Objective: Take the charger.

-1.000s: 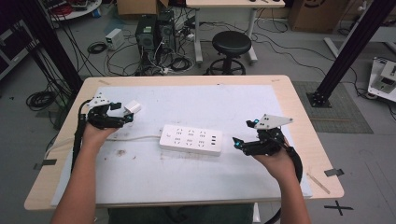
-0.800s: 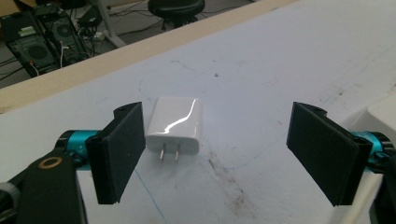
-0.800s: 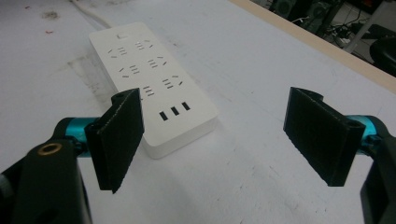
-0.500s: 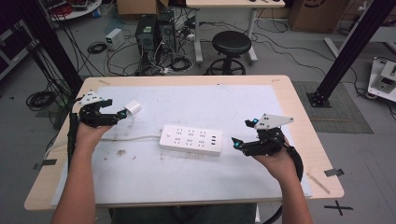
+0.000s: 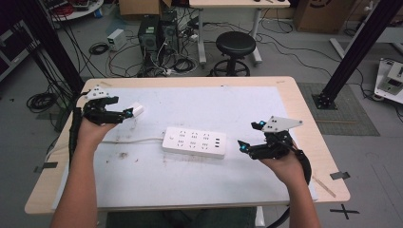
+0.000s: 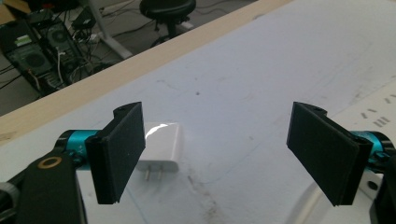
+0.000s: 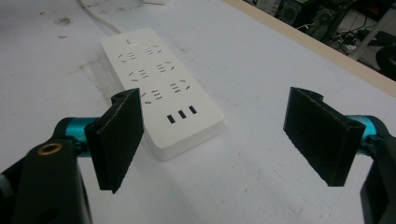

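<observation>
Lying on white mat at left gripper's tip, white plug adapter (image 6: pixel 161 147) rests flat, prongs toward camera, at 9 o'clock of power strip (image 5: pixel 194 141), well apart from it. Left gripper (image 5: pixel 127 113) jaws wide, nothing between, adapter beside one jaw. Right gripper (image 5: pixel 242 146) wide too, empty, at strip's 3 o'clock end. Step judged: approach for pick-up. Next: centre jaws over adapter, close, carry to strip sockets
</observation>
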A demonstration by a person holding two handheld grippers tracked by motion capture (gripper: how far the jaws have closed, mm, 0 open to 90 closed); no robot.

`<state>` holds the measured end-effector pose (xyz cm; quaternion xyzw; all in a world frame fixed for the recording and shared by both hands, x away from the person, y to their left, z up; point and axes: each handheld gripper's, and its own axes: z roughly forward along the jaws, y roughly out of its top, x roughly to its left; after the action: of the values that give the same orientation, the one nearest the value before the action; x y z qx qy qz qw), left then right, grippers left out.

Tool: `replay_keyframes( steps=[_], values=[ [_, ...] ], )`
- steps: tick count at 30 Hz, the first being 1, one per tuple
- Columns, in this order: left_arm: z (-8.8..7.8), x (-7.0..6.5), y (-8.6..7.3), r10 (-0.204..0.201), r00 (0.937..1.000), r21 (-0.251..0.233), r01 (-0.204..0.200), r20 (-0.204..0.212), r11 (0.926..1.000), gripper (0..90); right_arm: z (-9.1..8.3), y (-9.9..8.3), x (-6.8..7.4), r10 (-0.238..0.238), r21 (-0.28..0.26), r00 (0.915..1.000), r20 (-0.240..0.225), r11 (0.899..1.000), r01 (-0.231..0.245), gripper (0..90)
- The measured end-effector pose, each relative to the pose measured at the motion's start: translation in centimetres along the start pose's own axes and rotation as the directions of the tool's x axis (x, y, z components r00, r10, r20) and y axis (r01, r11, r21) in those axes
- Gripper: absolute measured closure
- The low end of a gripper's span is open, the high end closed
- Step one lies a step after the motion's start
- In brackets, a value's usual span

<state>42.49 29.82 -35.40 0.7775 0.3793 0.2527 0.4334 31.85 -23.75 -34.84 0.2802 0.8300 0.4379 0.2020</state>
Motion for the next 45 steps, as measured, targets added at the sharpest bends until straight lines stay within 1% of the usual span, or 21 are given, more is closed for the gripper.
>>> replay_keyframes(
  steps=[1,2,4,6,7,8,10,11,12,15,17,21,22,23,25,29,30,34,37,40,45],
  values=[
    [0.0,0.0,0.0,0.0,1.0,0.0,0.0,0.0,1.0,19.4,0.0,0.0,0.0,0.0,0.0,1.0,0.0,1.0,0.0,20.9],
    [0.5,0.6,0.2,-0.029,0.9996,0.005,0.029,0.002,0.9996,19.4,0.1,0.0,0.0,0.0,0.001,1.0,-0.001,1.0,0.0,20.9],
    [1.0,0.8,0.4,-0.013,0.9999,0.033,0.014,-0.004,0.9994,19.3,0.3,-0.1,0.0,0.008,0.001,1.0,-0.003,1.0,-0.008,20.9],
    [1.0,0.8,0.4,-0.013,0.9999,0.033,0.014,-0.004,0.9994,19.0,0.4,-0.2,0.0,0.009,0.0,1.0,-0.003,1.0,-0.009,20.9],
    [2.2,1.2,1.3,-0.006,0.9999,0.044,0.006,0.008,0.999,19.0,0.4,-0.1,0.1,0.013,-0.001,0.9999,-0.007,1.0,-0.013,20.8],
    [2.5,1.4,1.5,-0.007,1.0,0.054,0.007,0.005,0.9985,19.0,0.5,0.0,0.1,0.011,0.002,0.9999,-0.008,1.0,-0.011,20.9],
    [2.5,1.4,1.5,-0.007,1.0,0.054,0.007,0.005,0.9985,18.9,0.5,0.0,0.0,0.006,0.005,1.0,-0.007,1.0,-0.006,20.9],
    [3.2,1.7,1.8,-0.019,0.9998,0.037,0.019,0.009,0.9991,19.0,0.5,0.0,0.2,0.011,0.009,0.9999,-0.008,1.0,-0.011,20.9],
    [3.2,1.7,1.8,-0.019,0.9998,0.037,0.019,0.009,0.9991,19.0,0.5,0.0,0.2,0.011,0.009,0.9999,-0.008,1.0,-0.011,20.9],
    [4.9,2.2,1.0,-0.019,0.9998,0.076,0.018,0.012,0.9969,19.0,0.5,0.0,0.3,0.005,0.008,1.0,-0.007,1.0,-0.005,20.9],
    [5.9,2.8,0.4,-0.033,0.9993,0.094,0.031,0.019,0.9951,19.0,0.5,0.1,0.4,0.007,0.01,1.0,-0.005,1.0,-0.007,20.9],
    [7.1,3.3,-0.5,-0.04,0.9989,0.119,0.037,0.024,0.9923,18.9,0.6,0.1,0.5,0.008,0.016,1.0,-0.005,1.0,-0.008,20.9],
    [7.8,3.7,-1.1,-0.045,0.9988,0.145,0.041,0.022,0.9885,18.9,0.6,0.1,0.5,0.006,0.018,1.0,-0.005,1.0,-0.006,20.9],
    [7.8,3.7,-1.1,-0.045,0.9988,0.145,0.041,0.022,0.9885,18.4,0.6,0.1,0.5,0.006,0.018,1.0,-0.005,1.0,-0.006,20.9],
    [8.9,4.2,-2.0,-0.061,0.9977,0.159,0.055,0.031,0.9857,18.4,0.9,0.2,0.6,0.002,0.027,1.0,-0.002,1.0,-0.002,20.9],
    [9.4,4.3,-2.4,-0.06,0.9978,0.174,0.054,0.028,0.9832,18.4,0.9,0.2,0.6,0.01,0.034,1.0,-0.001,0.999,-0.01,20.8],
    [10.1,4.6,-3.1,-0.069,0.9972,0.203,0.062,0.027,0.9773,18.4,1.0,0.1,0.7,0.011,0.034,0.9999,0.001,0.999,-0.011,20.9],
    [10.4,4.9,-3.7,-0.074,0.9969,0.219,0.066,0.027,0.9735,18.4,1.1,0.1,0.8,0.007,0.038,1.0,-0.001,0.999,-0.007,20.9],
    [10.5,5.0,-3.9,-0.081,0.996,0.215,0.071,0.038,0.974,18.4,1.2,0.1,0.9,0.007,0.043,1.0,0.0,0.999,-0.007,20.8],
    [10.5,5.1,-4.0,-0.064,0.9969,0.224,0.053,0.045,0.9732,19.5,1.4,0.2,0.9,0.001,0.046,1.0,-0.003,0.999,0.0,20.8],
    [10.5,5.1,-4.1,-0.072,0.9967,0.233,0.061,0.039,0.9706,22.4,1.7,0.4,0.9,-0.005,0.047,1.0,-0.006,0.999,0.006,20.9]
  ],
)
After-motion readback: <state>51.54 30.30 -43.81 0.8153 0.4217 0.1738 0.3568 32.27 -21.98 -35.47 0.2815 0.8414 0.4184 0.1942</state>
